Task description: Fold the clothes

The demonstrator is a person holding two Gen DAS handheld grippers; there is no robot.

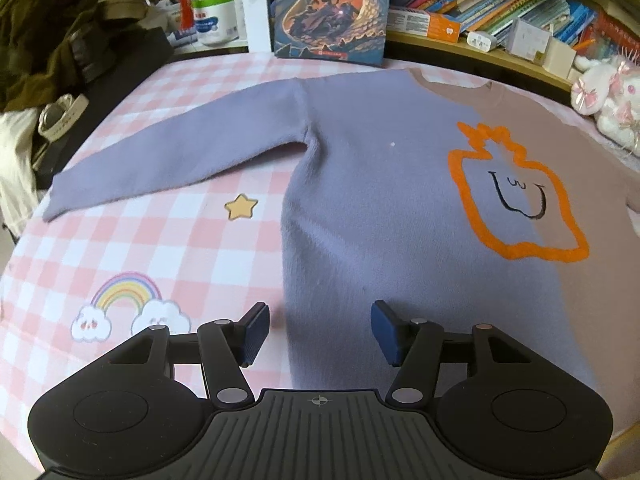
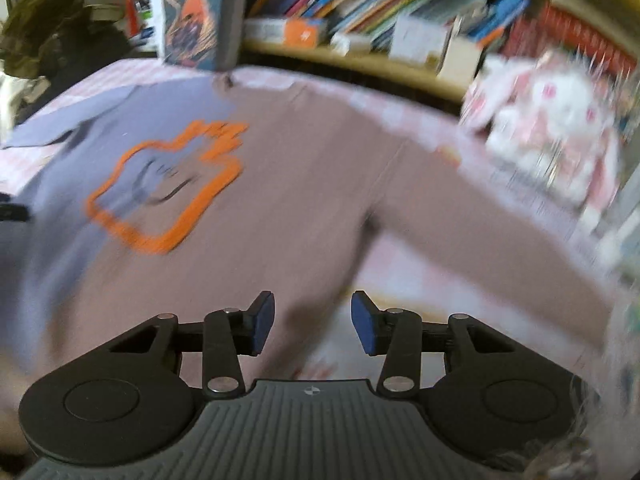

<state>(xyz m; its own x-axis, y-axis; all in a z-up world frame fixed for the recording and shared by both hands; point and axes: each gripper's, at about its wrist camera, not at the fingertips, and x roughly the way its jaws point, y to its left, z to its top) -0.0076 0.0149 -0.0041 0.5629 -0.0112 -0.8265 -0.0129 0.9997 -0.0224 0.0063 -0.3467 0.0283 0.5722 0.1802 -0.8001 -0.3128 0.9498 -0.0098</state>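
sweater [image 1: 360,208] flat on sheet [image 1: 160,240], mid-frame | left gripper [image 1: 320,330] wide, empty, bottom centre | right gripper [image 2: 313,326] parted, empty, bottom centre

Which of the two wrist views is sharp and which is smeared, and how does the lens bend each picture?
Left wrist view: sharp, the sweater and checked sheet crisp, edges bowed by the fisheye. Right wrist view: motion-smeared, worst at the plush toy and bookshelf; only the right gripper stays crisp.
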